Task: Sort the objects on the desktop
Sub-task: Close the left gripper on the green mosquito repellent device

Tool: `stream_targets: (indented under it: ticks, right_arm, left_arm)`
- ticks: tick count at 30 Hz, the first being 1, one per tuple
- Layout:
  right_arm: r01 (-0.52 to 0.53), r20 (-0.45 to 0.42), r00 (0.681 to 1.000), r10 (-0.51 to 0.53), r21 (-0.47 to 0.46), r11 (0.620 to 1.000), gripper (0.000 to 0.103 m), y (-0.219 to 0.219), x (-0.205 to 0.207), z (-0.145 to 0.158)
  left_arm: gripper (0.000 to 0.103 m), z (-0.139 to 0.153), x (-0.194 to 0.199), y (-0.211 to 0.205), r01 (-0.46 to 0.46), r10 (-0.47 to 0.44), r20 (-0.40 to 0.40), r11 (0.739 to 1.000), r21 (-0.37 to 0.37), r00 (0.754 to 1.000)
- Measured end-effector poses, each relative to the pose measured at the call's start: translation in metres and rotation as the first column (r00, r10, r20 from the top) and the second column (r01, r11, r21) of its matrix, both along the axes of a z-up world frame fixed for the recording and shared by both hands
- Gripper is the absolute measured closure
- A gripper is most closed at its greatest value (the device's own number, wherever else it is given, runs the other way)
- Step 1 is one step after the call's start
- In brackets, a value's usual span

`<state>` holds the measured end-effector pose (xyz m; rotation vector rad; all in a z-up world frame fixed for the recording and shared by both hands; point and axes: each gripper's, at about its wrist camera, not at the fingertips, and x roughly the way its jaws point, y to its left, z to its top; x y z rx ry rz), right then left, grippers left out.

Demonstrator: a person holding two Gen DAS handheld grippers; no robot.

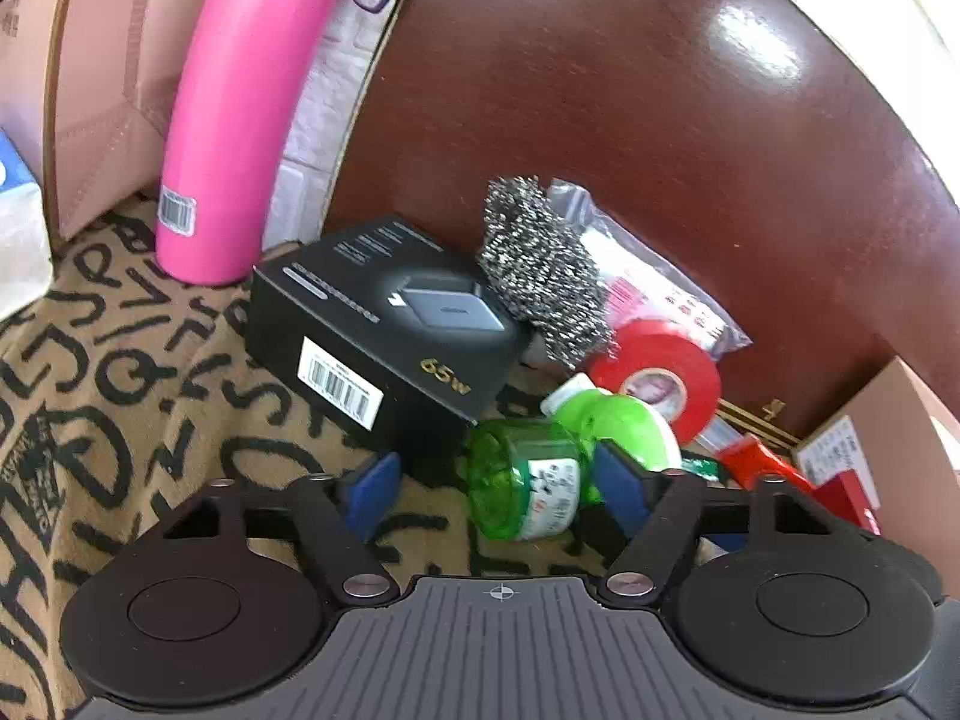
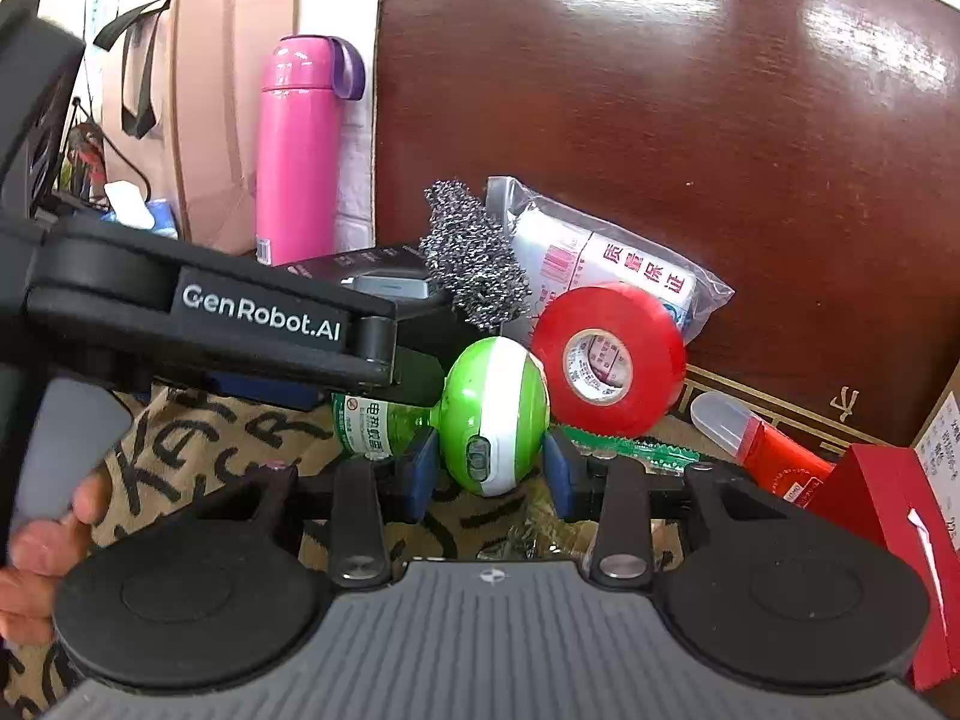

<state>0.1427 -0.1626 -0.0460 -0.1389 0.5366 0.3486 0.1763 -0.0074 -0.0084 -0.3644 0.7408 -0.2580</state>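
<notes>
A green mosquito-repellent bottle (image 1: pixel 528 480) with a round green-and-white heater head (image 2: pixel 495 414) lies on the patterned cloth. My left gripper (image 1: pixel 498 486) is open, its blue pads either side of the bottle's clear green body. My right gripper (image 2: pixel 489 468) has its pads against both sides of the round head, shut on it. A red tape roll (image 2: pixel 606 363), a steel-wool scourer (image 2: pixel 474 252), a black charger box (image 1: pixel 384 324) and a bagged white packet (image 2: pixel 606 270) lie just behind. The left gripper body (image 2: pixel 240 318) crosses the right wrist view.
A pink thermos (image 1: pixel 240 120) and a pink paper bag (image 1: pixel 102 78) stand at the back left. A dark red chair back (image 2: pixel 660 120) rises behind the pile. Red boxes (image 2: pixel 894 504) and a red-capped tube (image 2: pixel 762 438) lie at the right. A hand (image 2: pixel 36 552) holds the left gripper.
</notes>
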Motion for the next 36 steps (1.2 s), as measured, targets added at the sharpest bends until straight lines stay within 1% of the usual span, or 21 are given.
stream_targets:
  ticks: [1, 2, 3, 5, 8, 10, 13, 14, 15, 16, 17, 18, 19, 20, 22, 24, 25, 27, 28, 31, 36]
  right_arm:
    - [-0.001, -0.002, 1.000, 0.001, 0.002, 1.000, 0.062, 0.000, -0.002, 0.001]
    - [-0.003, -0.006, 1.000, 0.003, 0.007, 1.000, 0.062, -0.001, -0.005, 0.001]
    - [-0.006, -0.008, 1.000, 0.006, 0.009, 1.000, 0.062, -0.001, -0.008, 0.002]
    - [-0.008, -0.009, 1.000, 0.008, 0.007, 1.000, 0.064, 0.000, -0.016, 0.003]
    - [-0.008, -0.018, 1.000, 0.009, 0.016, 1.000, 0.066, -0.001, -0.029, 0.003]
    - [-0.011, -0.022, 1.000, 0.012, 0.023, 1.000, 0.075, -0.001, -0.040, 0.003]
    - [-0.030, -0.030, 0.999, 0.032, 0.066, 0.997, 0.082, -0.003, -0.058, 0.004]
    - [-0.041, -0.027, 0.999, 0.043, 0.076, 0.996, 0.082, -0.003, -0.064, 0.004]
    - [-0.041, -0.018, 0.999, 0.042, 0.066, 0.997, 0.082, -0.002, -0.068, 0.004]
    - [-0.032, -0.008, 0.999, 0.032, 0.043, 0.999, 0.080, -0.001, -0.071, 0.003]
    - [-0.018, 0.005, 1.000, 0.018, 0.022, 1.000, 0.079, -0.001, -0.072, 0.002]
    - [-0.007, 0.013, 1.000, 0.007, 0.010, 1.000, 0.072, -0.001, -0.072, 0.002]
    - [0.002, 0.014, 1.000, -0.002, 0.010, 1.000, 0.059, -0.002, -0.070, 0.003]
    - [0.010, 0.019, 1.000, -0.011, 0.019, 1.000, 0.052, -0.004, -0.069, 0.005]
    - [0.020, 0.043, 0.999, -0.022, 0.035, 0.999, 0.029, -0.007, -0.067, 0.009]
    - [0.006, 0.061, 0.998, -0.008, 0.027, 1.000, 0.019, -0.004, -0.062, 0.011]
    - [-0.005, 0.067, 0.998, 0.004, 0.017, 1.000, 0.016, -0.001, -0.058, 0.012]
    - [-0.034, 0.066, 0.997, 0.034, -0.003, 0.999, 0.013, 0.005, -0.052, 0.011]
    - [-0.051, 0.064, 0.997, 0.052, -0.010, 0.999, 0.012, 0.009, -0.050, 0.010]
    - [-0.083, 0.054, 0.995, 0.085, -0.036, 0.996, 0.011, 0.018, -0.039, 0.006]
    - [-0.089, 0.020, 0.996, 0.089, -0.013, 0.996, 0.011, 0.018, -0.017, 0.000]
  left_arm:
    - [0.034, 0.001, -0.002, 0.000, 0.007, -0.007, -0.004, 1.000, -0.009, 1.000]
    - [0.040, 0.003, -0.005, -0.001, 0.013, -0.013, -0.004, 1.000, -0.014, 1.000]
    - [0.051, 0.004, -0.008, -0.001, 0.020, -0.020, 0.000, 1.000, -0.019, 1.000]
    - [0.055, 0.006, -0.016, -0.004, 0.037, -0.037, 0.010, 0.999, -0.018, 0.999]
    - [0.055, 0.007, -0.030, -0.007, 0.034, -0.034, 0.010, 0.999, -0.011, 0.999]
    - [0.053, 0.007, -0.038, -0.008, 0.024, -0.024, -0.005, 1.000, -0.020, 1.000]
    - [0.048, 0.008, -0.051, -0.008, 0.054, -0.054, -0.020, 0.998, -0.039, 0.998]
    - [0.045, 0.007, -0.056, -0.009, 0.068, -0.069, -0.029, 0.997, -0.042, 0.997]
    - [0.035, 0.007, -0.059, -0.010, 0.070, -0.071, -0.034, 0.997, -0.037, 0.997]
    - [0.028, 0.007, -0.060, -0.010, 0.059, -0.059, -0.031, 0.998, -0.026, 0.998]
    - [0.018, 0.008, -0.061, -0.009, 0.038, -0.038, -0.026, 0.999, -0.015, 0.999]
    - [0.014, 0.011, -0.061, -0.006, 0.008, -0.008, -0.012, 1.000, -0.014, 1.000]
    - [0.014, 0.012, -0.060, -0.003, -0.014, 0.014, -0.004, 1.000, -0.021, 1.000]
    - [0.013, 0.014, -0.057, -0.001, -0.027, 0.027, -0.005, 0.999, -0.031, 1.000]
    - [0.010, 0.016, -0.047, 0.002, -0.043, 0.042, -0.020, 0.998, -0.048, 0.999]
    - [0.004, 0.015, -0.036, 0.000, -0.058, 0.057, -0.037, 0.997, -0.044, 0.998]
    - [0.004, 0.013, -0.030, 0.000, -0.051, 0.049, -0.053, 0.998, -0.039, 0.997]
    - [0.002, 0.009, -0.020, -0.003, -0.013, 0.010, -0.082, 0.999, -0.043, 0.997]
    - [0.002, 0.007, -0.019, -0.004, 0.000, -0.003, -0.076, 0.999, -0.045, 0.997]
    - [0.002, 0.005, -0.014, -0.007, 0.037, -0.037, -0.054, 0.999, -0.007, 0.998]
    - [0.000, 0.001, -0.006, -0.005, 0.065, -0.065, -0.049, 0.998, -0.003, 0.997]
